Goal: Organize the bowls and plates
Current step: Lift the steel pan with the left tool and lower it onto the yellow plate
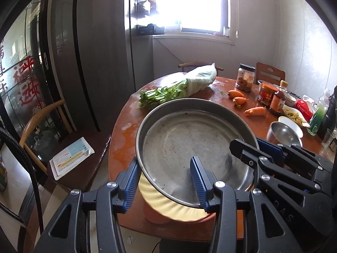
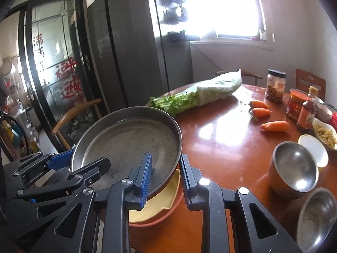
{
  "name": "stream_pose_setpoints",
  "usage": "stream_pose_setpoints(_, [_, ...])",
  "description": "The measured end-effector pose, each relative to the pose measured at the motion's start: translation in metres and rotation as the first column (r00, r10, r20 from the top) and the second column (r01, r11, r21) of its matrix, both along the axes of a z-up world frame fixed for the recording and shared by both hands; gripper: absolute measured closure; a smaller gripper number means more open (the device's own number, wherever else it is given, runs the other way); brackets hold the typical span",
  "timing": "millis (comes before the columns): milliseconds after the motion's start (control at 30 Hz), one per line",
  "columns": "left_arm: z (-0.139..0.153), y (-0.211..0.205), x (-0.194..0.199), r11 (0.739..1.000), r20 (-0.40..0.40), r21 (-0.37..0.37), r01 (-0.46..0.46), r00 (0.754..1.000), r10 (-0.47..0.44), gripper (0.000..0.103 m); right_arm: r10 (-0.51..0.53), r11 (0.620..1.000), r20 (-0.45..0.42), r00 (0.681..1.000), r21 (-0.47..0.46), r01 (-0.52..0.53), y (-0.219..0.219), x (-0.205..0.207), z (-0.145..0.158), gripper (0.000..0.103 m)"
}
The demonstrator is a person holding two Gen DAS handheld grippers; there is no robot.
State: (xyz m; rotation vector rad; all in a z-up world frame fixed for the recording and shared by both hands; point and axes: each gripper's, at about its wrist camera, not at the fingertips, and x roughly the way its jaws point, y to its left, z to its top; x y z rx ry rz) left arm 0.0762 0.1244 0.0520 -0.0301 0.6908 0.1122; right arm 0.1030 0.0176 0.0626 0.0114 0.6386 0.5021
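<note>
Reddish round surface (image 2: 231, 147) is carrying carrots (image 2: 274, 125) and steel bowls (image 2: 294, 167); both the left gripper (image 1: 166, 181) and right gripper (image 2: 165, 179) fingers are clamping the steel pan's (image 1: 185, 139) rim, over a yellow plate (image 2: 155, 207).

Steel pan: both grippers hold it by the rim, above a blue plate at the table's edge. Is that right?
Not quite. The plate under the steel pan is yellow, as the right wrist view shows. Both the left gripper and right gripper do clamp the rim.
</note>
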Motion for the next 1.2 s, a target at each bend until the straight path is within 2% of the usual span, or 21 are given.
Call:
stream_pose_setpoints(333, [-0.035,0.016,0.017,1.000,-0.063,-0.001,-0.013,0.998,0.013,0.056,0.029,0.999,-0.069,0.997,-0.033,-0.032,0.019,0.015,-0.039,0.075])
stream_pose_setpoints(567, [-0.048,0.018,0.022,1.000,-0.079,0.011,-0.012,0.997,0.012,0.056,0.034,0.998,-0.114,0.993,-0.050,-0.040,0.026,0.023,-0.061,0.075])
stream_pose_setpoints(767, [-0.051,0.014,0.024,0.999,-0.074,0.032,-0.005,0.997,0.008,0.056,0.030,0.998,-0.118,0.993,-0.059,-0.038,0.025,0.026,-0.066,0.075])
stream_pose_setpoints(1200, [-0.055,0.018,0.028,1.000,-0.090,-0.007,-0.007,0.996,0.007,0.055,0.039,0.995,-0.102,0.994,-0.086,-0.048,0.025,0.022,-0.064,0.076])
